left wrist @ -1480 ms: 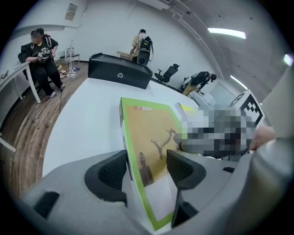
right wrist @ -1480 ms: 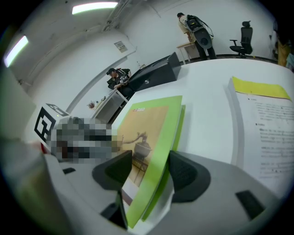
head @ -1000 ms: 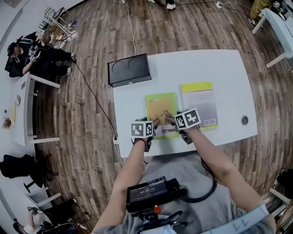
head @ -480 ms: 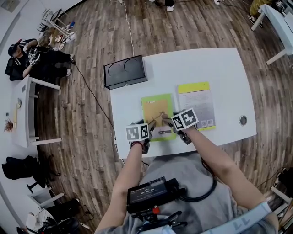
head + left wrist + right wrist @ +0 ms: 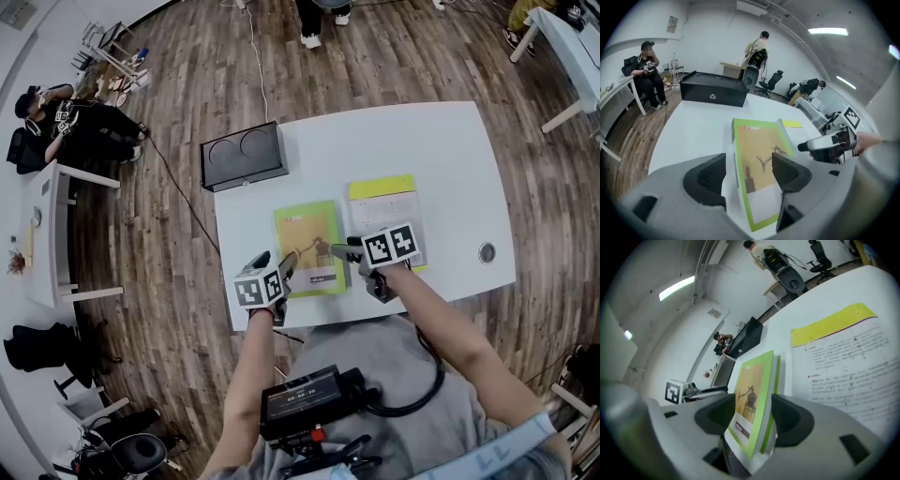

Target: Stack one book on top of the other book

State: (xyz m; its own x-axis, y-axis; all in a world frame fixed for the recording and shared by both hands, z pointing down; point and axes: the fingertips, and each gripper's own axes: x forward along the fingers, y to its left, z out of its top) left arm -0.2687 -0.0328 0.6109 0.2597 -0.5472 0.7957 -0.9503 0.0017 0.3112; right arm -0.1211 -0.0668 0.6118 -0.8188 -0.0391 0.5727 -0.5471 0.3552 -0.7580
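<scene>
L tool (image 5: pixel 275 264) sits at the near-left corner of the green book (image 5: pixel 307 239). Its jaws have just been opening & stand wide, w/ the book's spine edge between them. One pad is over the cover, the other off to the spine side, w/ a strip of white table (image 5: pixel 441 150) showing betw. pad & spine, so no squeeze. R tool (image 5: pixel 343 249) is on the book's opposite long edge, across from the L tool. In the right gripper view both pads press the covers, white page block showing betw. them, i.e. clamped on the green book. The book's near end lies betw. the 2 tools, its far end pointing away from both; can't tell if it's flat on the table or tipped up. The second book (image 5: pixel 382 208), pale cover w/ a yellow band at the far end, lies flat just beyond & outboard of the R tool, beside the green one & not stacked. A black box (image 5: pixel 242 155) stands well ahead of the L tool at the table's far-left corner. A seated person (image 5: pixel 56 117) is far off to the L tool's left.
</scene>
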